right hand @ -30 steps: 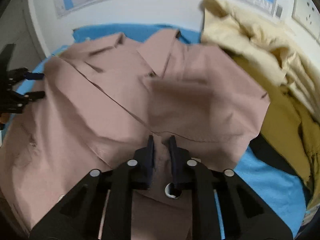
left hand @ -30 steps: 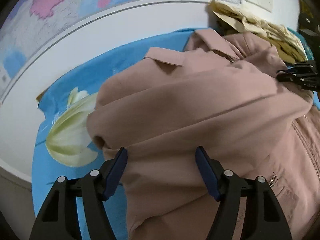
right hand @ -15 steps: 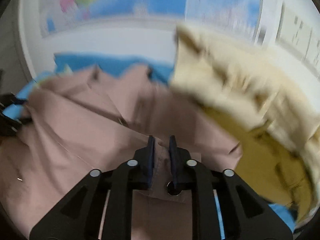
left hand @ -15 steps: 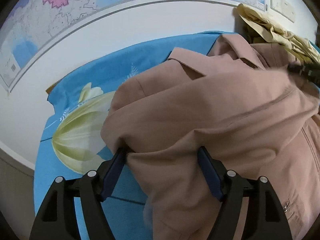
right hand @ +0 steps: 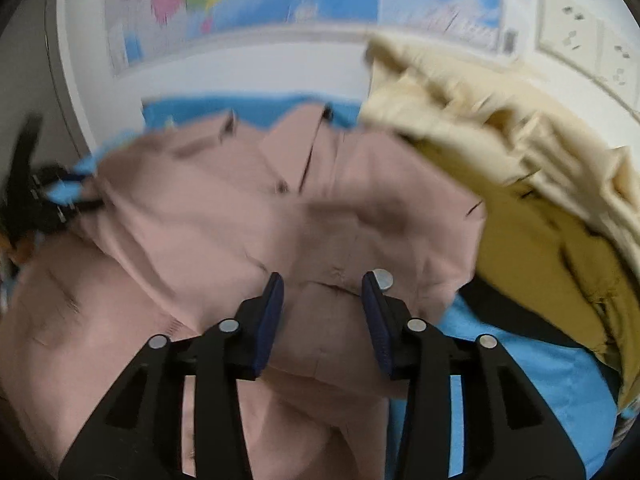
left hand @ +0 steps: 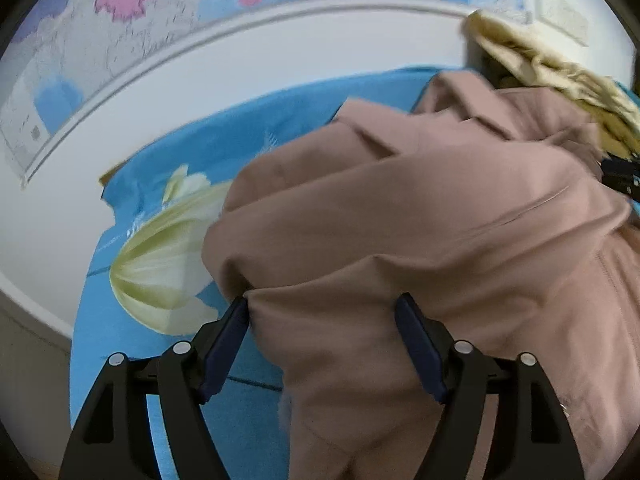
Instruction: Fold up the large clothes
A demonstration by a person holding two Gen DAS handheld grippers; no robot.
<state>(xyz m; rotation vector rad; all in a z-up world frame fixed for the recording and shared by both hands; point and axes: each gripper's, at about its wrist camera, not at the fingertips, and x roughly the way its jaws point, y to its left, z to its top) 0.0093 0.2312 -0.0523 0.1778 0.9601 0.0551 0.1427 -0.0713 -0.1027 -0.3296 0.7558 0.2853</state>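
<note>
A dusty pink jacket (left hand: 420,220) lies spread on a blue flowered sheet (left hand: 248,136), with both sleeves folded across its front. My left gripper (left hand: 322,312) is open, its jaws wide on either side of the folded left sleeve. In the right wrist view the jacket (right hand: 240,216) fills the middle. My right gripper (right hand: 322,292) is open over the right sleeve's cuff, with a metal snap beside the right fingertip (right hand: 370,292). The left gripper also shows at the left edge of the right wrist view (right hand: 44,200).
A pile of pale yellow and mustard clothes (right hand: 520,184) lies at the jacket's right, also showing in the left wrist view (left hand: 552,68). A white wall with a map (left hand: 160,12) and sockets (right hand: 580,40) stands behind the bed.
My right gripper was shut on the pink cuff and has now opened and let it go. My left gripper stayed open around the left sleeve fold and shifted slightly.
</note>
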